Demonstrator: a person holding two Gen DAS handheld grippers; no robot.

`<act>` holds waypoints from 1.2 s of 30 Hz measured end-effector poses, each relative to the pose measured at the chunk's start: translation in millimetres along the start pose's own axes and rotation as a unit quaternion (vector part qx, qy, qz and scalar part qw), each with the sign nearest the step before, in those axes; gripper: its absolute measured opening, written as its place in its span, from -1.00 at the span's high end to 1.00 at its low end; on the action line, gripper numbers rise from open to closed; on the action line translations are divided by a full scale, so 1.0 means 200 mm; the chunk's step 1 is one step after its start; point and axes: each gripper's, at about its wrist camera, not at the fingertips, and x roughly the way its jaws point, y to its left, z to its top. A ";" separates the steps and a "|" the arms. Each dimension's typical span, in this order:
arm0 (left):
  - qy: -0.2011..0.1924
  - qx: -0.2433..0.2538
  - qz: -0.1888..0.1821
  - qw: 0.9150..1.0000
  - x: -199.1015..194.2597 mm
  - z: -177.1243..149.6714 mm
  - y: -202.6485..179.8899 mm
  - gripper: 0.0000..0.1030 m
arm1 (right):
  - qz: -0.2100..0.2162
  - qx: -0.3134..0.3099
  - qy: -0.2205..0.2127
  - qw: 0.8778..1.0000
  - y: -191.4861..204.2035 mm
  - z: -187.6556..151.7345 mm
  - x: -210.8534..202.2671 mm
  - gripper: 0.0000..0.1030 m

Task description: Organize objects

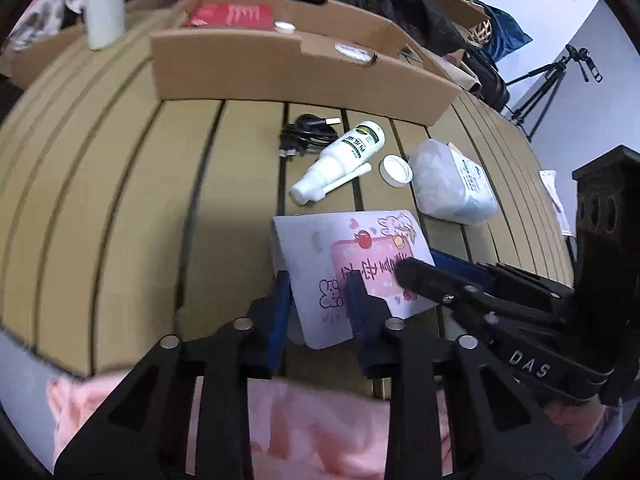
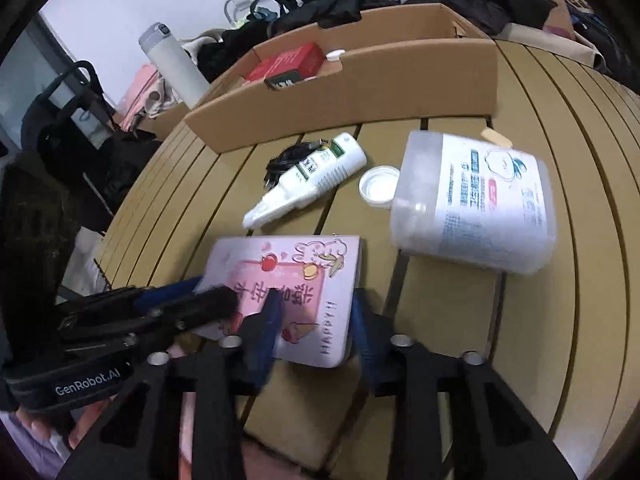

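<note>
A pink notebook (image 1: 352,240) with cartoon rabbits lies at the near edge of the slatted table (image 1: 120,200). In the left wrist view my left gripper (image 1: 318,300) is shut on its near left corner, blue pads on either side. My right gripper (image 1: 424,268) comes in from the right onto the cover. In the right wrist view my right gripper (image 2: 316,314) is shut on the near right corner of the notebook (image 2: 280,264), beside its spine. My left gripper (image 2: 208,292) reaches the cover from the left.
Behind the notebook lie a white spray bottle (image 2: 308,184), a loose white cap (image 2: 378,190), a black cable (image 2: 284,162) and a clear plastic tub (image 2: 476,200) on its side. An open cardboard box (image 2: 340,92) holding a red box (image 2: 292,62) stands further back. A white flask (image 2: 172,64) stands left.
</note>
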 end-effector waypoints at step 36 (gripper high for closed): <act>0.058 0.007 -0.075 0.995 0.57 1.17 -0.21 0.56 | -0.078 0.037 0.015 0.996 -0.48 1.09 0.13 0.57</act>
